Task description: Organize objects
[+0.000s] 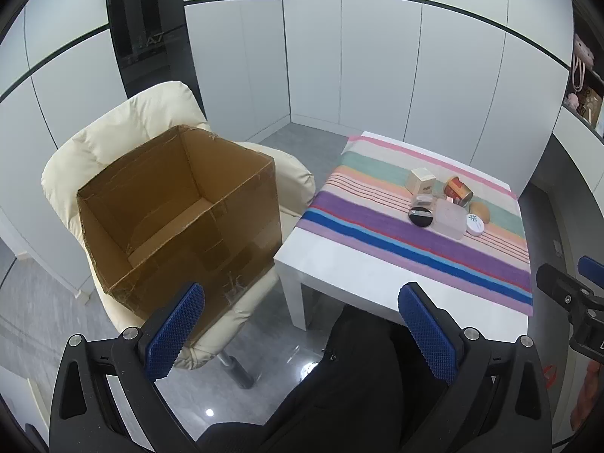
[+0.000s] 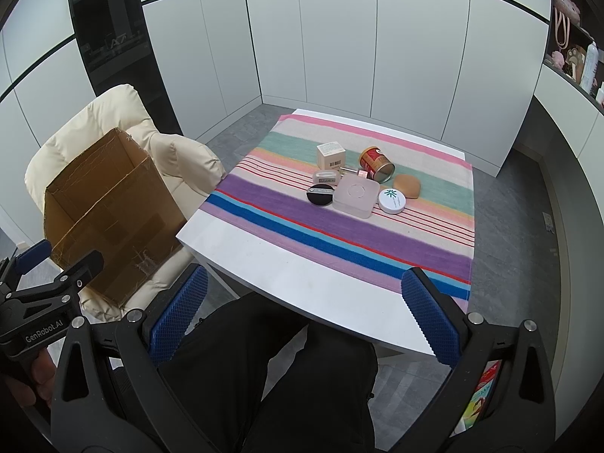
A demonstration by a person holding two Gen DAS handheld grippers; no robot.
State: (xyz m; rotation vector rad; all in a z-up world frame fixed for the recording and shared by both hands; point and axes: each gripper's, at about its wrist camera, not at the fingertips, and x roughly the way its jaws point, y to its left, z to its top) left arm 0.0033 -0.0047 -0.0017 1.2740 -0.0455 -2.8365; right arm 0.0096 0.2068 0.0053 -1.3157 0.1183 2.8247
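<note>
Holding both tools above my lap, I face a white table [image 2: 287, 264] under a striped cloth [image 2: 339, 222]. An open cardboard box [image 1: 177, 211] sits on the cream chair [image 1: 124, 128] beside it. Small toiletries (pink case [image 2: 356, 194], red can [image 2: 375, 164], black puff [image 2: 320, 194]) cluster mid-cloth. Left gripper [image 1: 302, 324] and right gripper [image 2: 305, 313] hang spread wide, empty.
</note>
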